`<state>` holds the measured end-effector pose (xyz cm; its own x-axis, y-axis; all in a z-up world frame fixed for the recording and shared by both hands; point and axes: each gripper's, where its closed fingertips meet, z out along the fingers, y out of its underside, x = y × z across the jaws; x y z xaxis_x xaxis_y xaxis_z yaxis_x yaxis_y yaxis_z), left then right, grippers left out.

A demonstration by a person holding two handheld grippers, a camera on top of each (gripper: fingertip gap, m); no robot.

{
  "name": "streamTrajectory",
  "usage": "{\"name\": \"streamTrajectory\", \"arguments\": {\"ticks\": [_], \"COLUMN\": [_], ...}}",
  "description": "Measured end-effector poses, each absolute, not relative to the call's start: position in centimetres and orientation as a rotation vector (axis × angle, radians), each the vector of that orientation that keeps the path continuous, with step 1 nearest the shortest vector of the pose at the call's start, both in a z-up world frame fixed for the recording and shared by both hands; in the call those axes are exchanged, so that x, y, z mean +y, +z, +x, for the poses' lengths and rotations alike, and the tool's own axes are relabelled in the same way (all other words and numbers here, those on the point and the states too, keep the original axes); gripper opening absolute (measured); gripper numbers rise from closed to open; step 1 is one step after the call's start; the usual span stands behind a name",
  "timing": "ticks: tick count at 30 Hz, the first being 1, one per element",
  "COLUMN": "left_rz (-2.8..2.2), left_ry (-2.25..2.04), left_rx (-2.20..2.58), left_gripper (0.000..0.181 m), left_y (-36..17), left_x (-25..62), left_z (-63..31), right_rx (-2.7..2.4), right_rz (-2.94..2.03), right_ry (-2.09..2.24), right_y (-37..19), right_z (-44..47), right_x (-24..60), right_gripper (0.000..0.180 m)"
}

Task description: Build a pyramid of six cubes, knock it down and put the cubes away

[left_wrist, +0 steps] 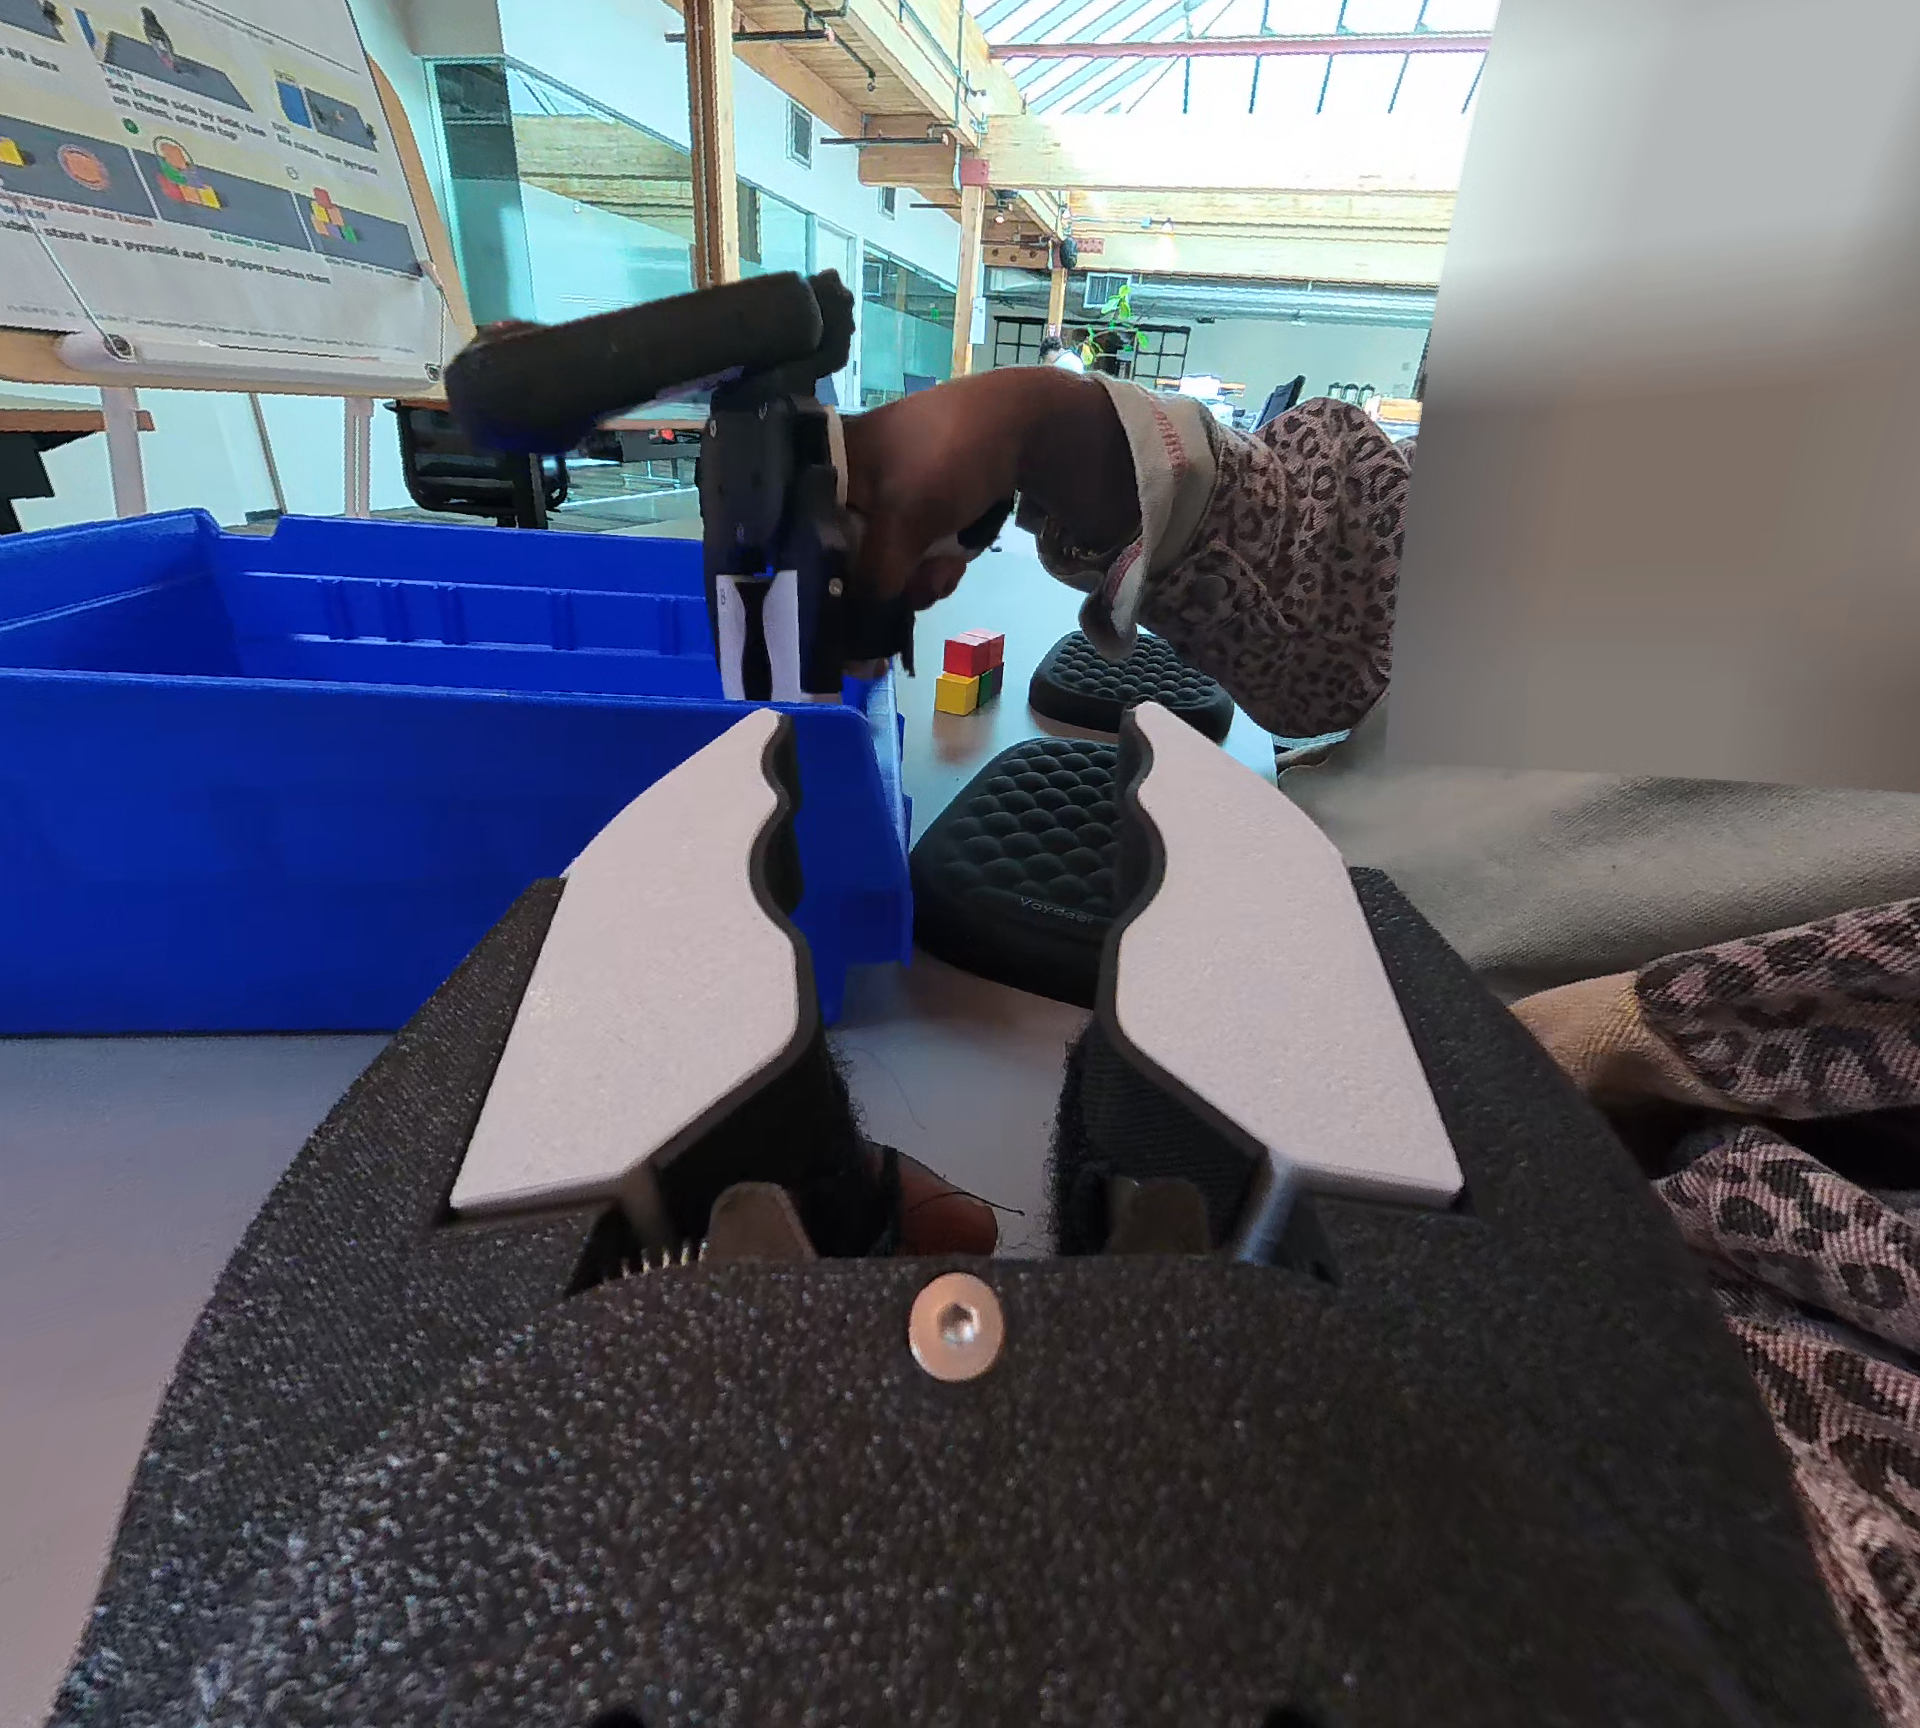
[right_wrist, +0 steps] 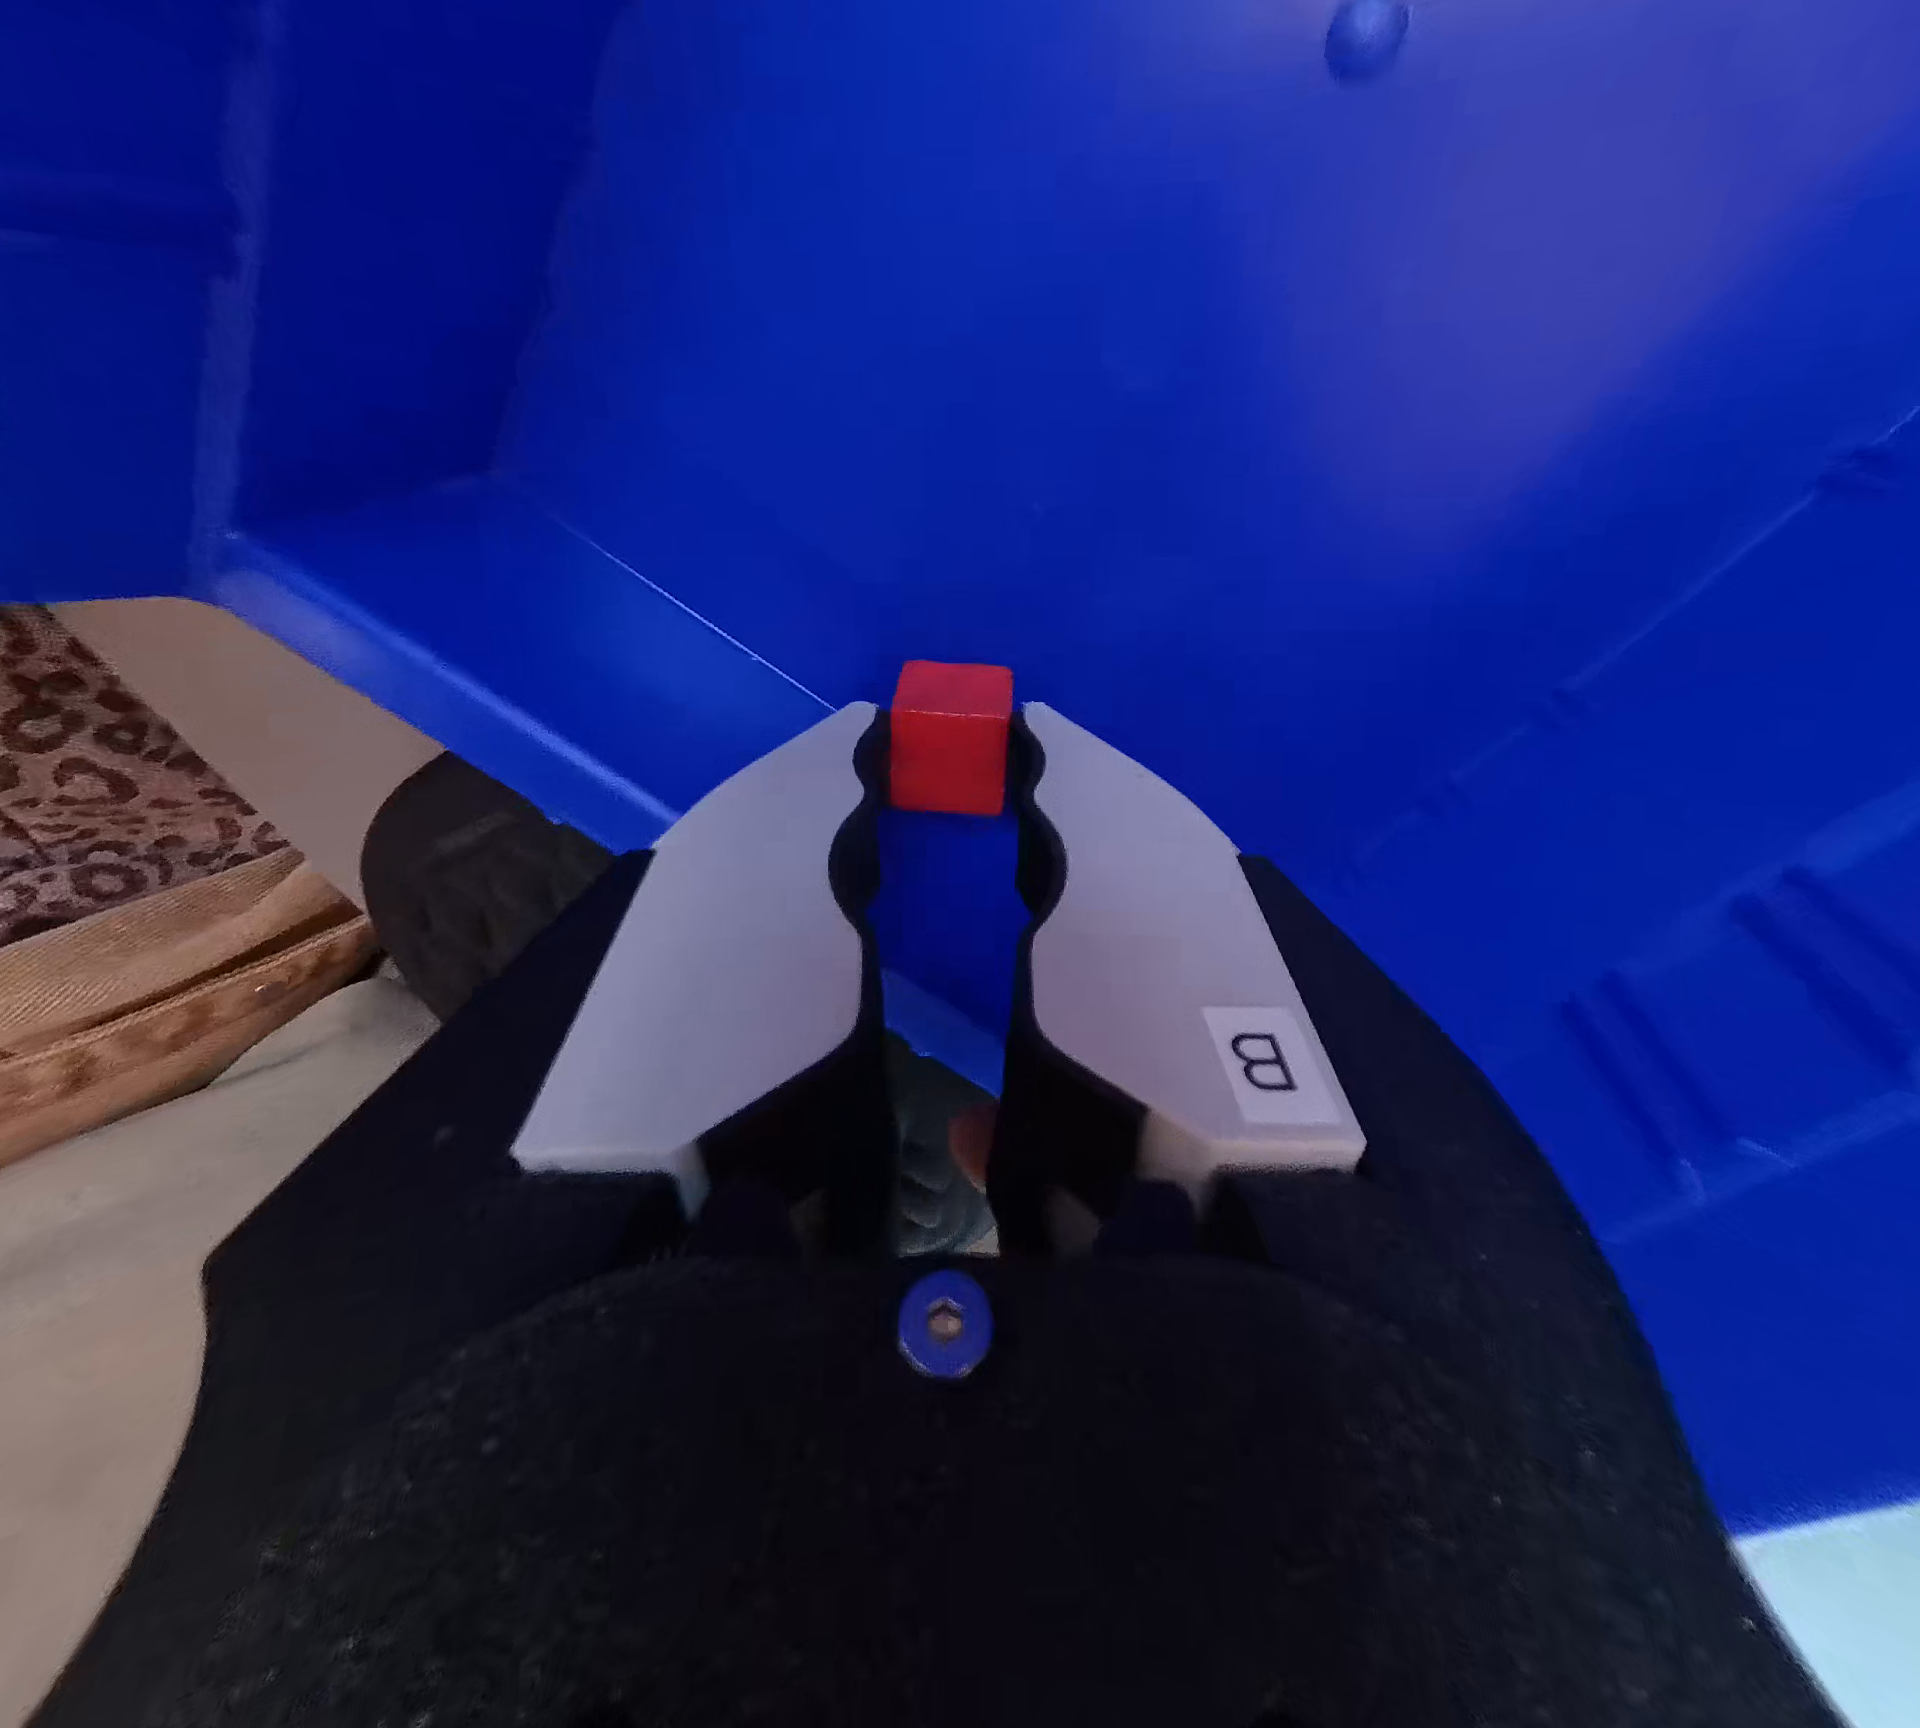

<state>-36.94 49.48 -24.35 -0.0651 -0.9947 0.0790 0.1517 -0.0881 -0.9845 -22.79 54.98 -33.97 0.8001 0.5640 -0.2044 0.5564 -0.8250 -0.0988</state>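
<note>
Right tongs (right_wrist: 951,717) clamp a red cube (right_wrist: 950,748) over the blue bin (left_wrist: 436,837), left tongs (left_wrist: 961,733) gape empty low over the desk (left_wrist: 156,1159); a partial stack of cubes (left_wrist: 971,670) stands beyond the bin, so the stage is unclear.

Black gripper (right_wrist: 951,722), white fingers (right_wrist: 748,930); leopard-print sleeve (left_wrist: 1288,556)

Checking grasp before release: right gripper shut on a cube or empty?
Shut on a cube. In the right wrist view the right gripper pinches a red cube between its fingertips, over the blue bin.
</note>
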Motion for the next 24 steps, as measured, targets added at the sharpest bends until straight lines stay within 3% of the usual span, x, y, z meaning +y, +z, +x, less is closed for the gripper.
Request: {"name": "streamTrajectory", "arguments": {"ticks": [7,12,16,24], "left_rz": [-1.129,-1.131,-1.133,-1.143], "left_ry": [-1.386,-1.381,-1.377,-1.377], "left_rx": [1.092,1.092,1.084,1.079], "left_gripper": [0.059,0.058,0.058,0.057], "left_y": [-24.4,-24.4,-24.3,-24.4], "left_x": [49.6,49.6,49.7,49.8], "left_z": [-36.9,-36.9,-36.8,-36.9], "right_rx": [-1.099,-1.339,-1.636,-1.480], "right_rz": [-2.612,-2.446,-2.426,-2.783], "right_ry": [0.488,0.403,0.318,0.155], "right_y": [-26.0,-21.3,-22.6,-29.0], "right_z": [-23.4,-17.9,-11.7,-4.1], "right_x": [54.0,49.2,45.2,45.9], "right_gripper": [0.022,0.021,0.021,0.021]}}
